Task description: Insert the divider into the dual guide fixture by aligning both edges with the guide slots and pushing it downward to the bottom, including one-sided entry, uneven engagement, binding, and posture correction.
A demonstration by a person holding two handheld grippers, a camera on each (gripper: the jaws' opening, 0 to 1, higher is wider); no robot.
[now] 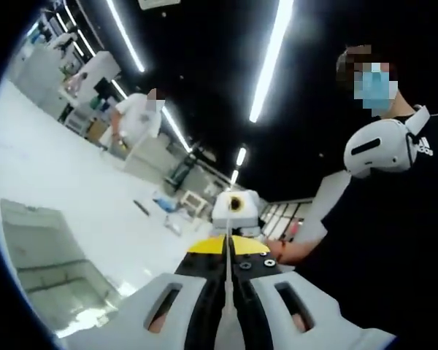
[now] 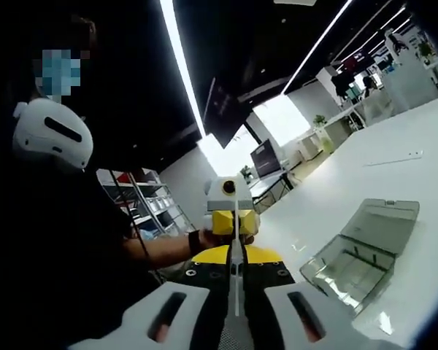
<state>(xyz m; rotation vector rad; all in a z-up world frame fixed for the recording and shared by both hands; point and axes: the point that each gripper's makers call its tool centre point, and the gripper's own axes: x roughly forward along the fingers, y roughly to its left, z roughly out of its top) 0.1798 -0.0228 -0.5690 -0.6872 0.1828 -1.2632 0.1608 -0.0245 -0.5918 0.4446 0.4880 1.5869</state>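
Observation:
A thin pale divider (image 1: 227, 281) shows edge-on as a narrow line between my left gripper's (image 1: 228, 246) black, yellow-tipped jaws, which are shut on it. The right gripper (image 1: 236, 211) faces me from its far end. In the right gripper view the same divider (image 2: 236, 284) runs up from my right gripper (image 2: 236, 254), shut on it, towards the left gripper (image 2: 231, 221) opposite. The sheet is held in the air above the table. The clear grey guide fixture (image 1: 47, 266) lies on the white table, low left in the left gripper view, and as fixture (image 2: 365, 251) low right in the right gripper view.
The white table (image 1: 73, 182) spreads wide around the fixture. The person holding the grippers, in a black shirt (image 1: 394, 240), stands close beside them. Another person in white (image 1: 135, 120) stands at the table's far end. Desks and monitors (image 2: 266, 157) lie beyond.

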